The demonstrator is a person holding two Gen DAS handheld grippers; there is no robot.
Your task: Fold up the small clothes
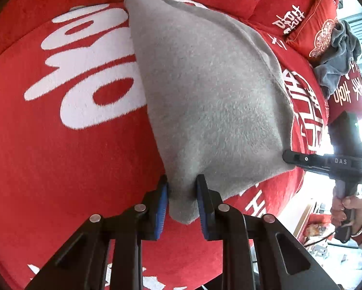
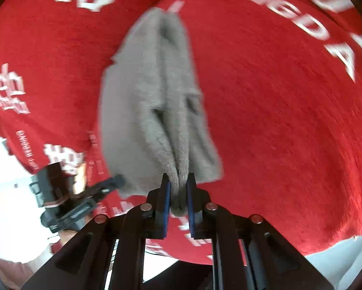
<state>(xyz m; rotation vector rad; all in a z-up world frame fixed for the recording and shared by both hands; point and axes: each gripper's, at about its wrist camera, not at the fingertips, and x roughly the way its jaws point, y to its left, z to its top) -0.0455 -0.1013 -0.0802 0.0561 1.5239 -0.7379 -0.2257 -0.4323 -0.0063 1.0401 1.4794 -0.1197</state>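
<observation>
The grey cloth (image 1: 212, 101) is soft, fuzzy fleece, matt, with a stitched hem along one edge. The red bedspread (image 1: 67, 169) under it is napped plush with white woven-in lettering. The left gripper (image 1: 182, 201) is matt black plastic with ribbed blue pads (image 1: 162, 207) and dull silvery metal pins (image 1: 140, 208). A red cushion (image 1: 319, 29) looks smoother, embroidered.

Left gripper (image 1: 182, 193) pinching grey cloth (image 1: 205, 91), red blanket (image 1: 60, 157)

Red bedspread (image 1: 60, 157) with white lettering, red pillows (image 1: 311, 24), bright daylight beyond.
</observation>
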